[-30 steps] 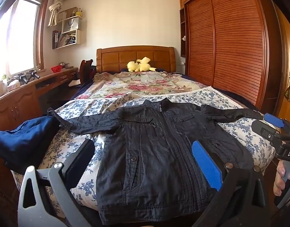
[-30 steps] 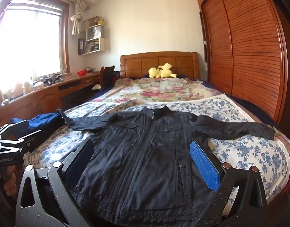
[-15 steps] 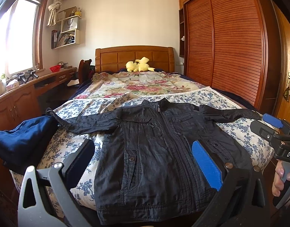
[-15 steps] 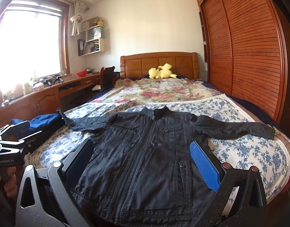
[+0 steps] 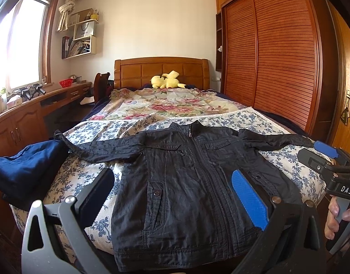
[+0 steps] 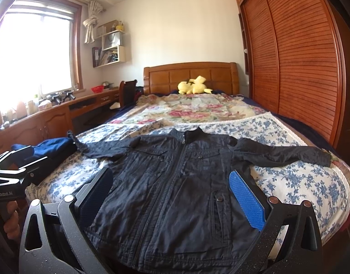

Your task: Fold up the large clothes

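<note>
A black zip jacket (image 5: 186, 182) lies flat and face up on the foot of the bed, both sleeves spread out to the sides; it also shows in the right wrist view (image 6: 175, 182). My left gripper (image 5: 172, 194) is open and empty, hovering above the jacket's lower front. My right gripper (image 6: 172, 194) is open and empty, also above the lower front. In the left wrist view the right gripper (image 5: 330, 159) shows at the right edge, near the right sleeve's cuff. In the right wrist view the left gripper (image 6: 13, 169) shows at the left edge.
A folded dark blue garment (image 5: 26, 166) lies at the bed's left corner beside the left sleeve. A blue floral sheet (image 6: 300, 182) covers the bed's foot. A yellow plush toy (image 5: 167, 82) sits by the headboard. A wooden wardrobe (image 5: 277, 57) stands right, a desk (image 5: 26, 114) left.
Both views have shifted only slightly; the jacket sits a little lower in the left wrist view. The jacket and both open grippers are otherwise unchanged.
</note>
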A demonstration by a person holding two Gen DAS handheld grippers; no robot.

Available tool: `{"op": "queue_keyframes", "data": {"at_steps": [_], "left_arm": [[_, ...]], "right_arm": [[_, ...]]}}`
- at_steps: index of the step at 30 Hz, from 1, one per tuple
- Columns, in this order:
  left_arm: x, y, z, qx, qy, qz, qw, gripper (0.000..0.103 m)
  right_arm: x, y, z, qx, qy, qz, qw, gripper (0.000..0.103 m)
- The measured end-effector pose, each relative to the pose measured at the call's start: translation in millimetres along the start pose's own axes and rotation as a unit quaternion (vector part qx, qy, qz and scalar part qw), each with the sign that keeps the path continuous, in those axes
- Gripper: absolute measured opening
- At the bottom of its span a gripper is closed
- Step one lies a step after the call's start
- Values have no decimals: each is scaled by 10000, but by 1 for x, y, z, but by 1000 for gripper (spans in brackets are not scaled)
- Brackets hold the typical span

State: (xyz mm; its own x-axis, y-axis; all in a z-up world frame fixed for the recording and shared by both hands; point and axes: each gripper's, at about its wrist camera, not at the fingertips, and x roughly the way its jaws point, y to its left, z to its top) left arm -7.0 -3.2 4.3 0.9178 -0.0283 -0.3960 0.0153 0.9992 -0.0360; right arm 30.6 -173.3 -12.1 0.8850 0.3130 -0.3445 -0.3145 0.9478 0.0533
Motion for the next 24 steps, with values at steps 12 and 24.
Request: {"op": "queue_keyframes", "data": {"at_steps": [12, 24], "left_arm": [[-3, 2, 1, -32, -23, 16, 10000, 103], [-3, 4, 2, -32, -33, 18, 10000, 103]], "right_arm": [[2, -2, -2, 41, 0, -29, 10000, 103], [2, -1, -2, 46, -6, -31, 10000, 103]]}}
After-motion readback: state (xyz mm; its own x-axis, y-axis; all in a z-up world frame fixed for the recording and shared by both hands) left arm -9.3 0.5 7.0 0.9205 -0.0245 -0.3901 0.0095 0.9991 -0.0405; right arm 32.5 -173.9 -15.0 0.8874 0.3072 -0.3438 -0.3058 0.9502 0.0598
